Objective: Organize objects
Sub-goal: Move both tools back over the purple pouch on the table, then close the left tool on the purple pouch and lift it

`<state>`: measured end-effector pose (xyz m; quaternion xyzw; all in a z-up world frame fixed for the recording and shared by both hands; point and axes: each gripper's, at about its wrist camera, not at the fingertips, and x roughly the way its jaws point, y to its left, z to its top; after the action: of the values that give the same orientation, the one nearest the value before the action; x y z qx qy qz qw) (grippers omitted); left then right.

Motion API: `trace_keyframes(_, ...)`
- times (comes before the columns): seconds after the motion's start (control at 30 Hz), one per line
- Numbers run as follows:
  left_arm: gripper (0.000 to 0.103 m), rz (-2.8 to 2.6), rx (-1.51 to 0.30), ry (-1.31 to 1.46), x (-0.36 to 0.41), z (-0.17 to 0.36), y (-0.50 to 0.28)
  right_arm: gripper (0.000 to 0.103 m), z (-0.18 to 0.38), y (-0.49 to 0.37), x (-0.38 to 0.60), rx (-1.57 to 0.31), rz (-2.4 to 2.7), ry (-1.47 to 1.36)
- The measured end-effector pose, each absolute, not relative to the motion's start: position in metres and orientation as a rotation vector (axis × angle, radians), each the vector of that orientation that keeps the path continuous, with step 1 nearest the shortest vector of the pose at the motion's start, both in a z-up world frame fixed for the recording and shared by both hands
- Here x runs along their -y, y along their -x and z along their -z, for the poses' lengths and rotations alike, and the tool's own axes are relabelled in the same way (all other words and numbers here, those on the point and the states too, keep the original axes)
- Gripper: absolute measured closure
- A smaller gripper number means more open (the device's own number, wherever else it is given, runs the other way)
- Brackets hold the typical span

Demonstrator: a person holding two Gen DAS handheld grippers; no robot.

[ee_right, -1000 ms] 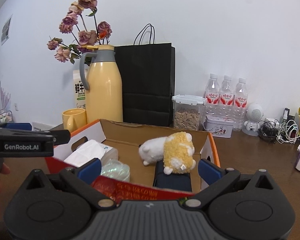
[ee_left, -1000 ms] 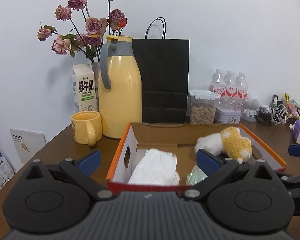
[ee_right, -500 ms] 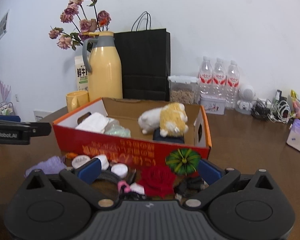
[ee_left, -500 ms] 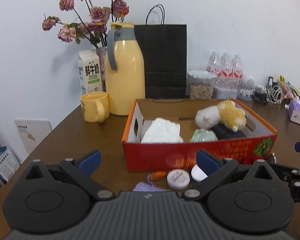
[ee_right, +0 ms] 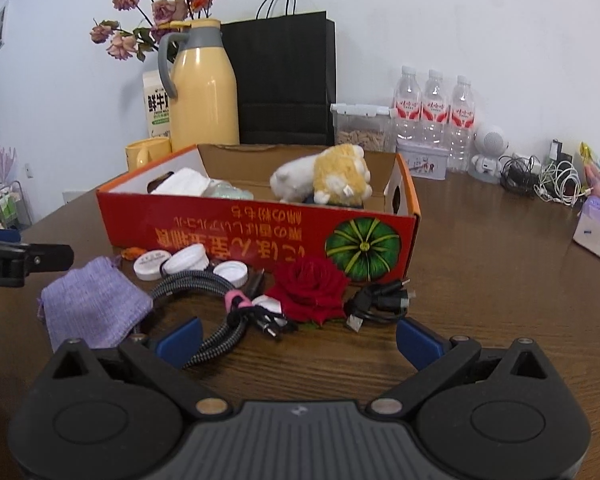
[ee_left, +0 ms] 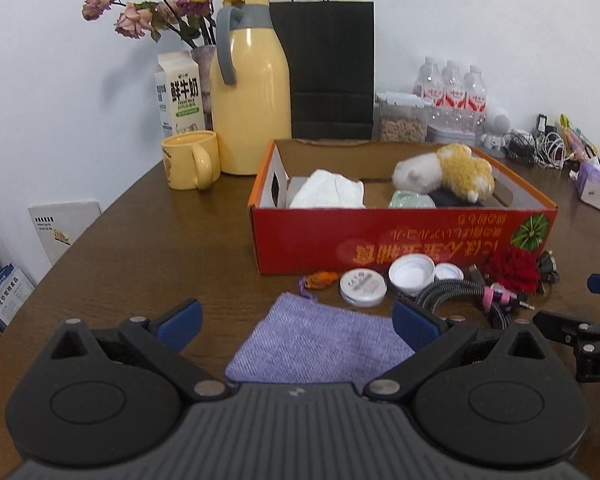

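Red cardboard box (ee_left: 400, 236) on the table (ee_left: 160, 248) holds a plush toy (ee_left: 446, 172), white tissue (ee_left: 328, 190) and a greenish packet (ee_left: 410, 200). Purple pouch (ee_left: 320, 344), caps and cables lie in front. Left gripper (ee_left: 296, 326) and right gripper (ee_right: 298, 342) both gape wide, empty.

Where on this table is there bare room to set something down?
Bare wood lies left of the red box, between the yellow mug and purple pouch, and right of the box towards the tissue pack. The strip before the box is crowded: caps, cables, rose.
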<state>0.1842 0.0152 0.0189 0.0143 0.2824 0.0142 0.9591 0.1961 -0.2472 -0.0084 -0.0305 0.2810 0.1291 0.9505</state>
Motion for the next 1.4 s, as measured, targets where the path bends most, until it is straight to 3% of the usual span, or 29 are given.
trace_keyframes(1.4, 0.0, 0.105, -0.701, -0.074, 0.008, 0.025, -0.2, 0.0, 0.024, -0.209, 0.249, -0.644, -0.227, 0.049)
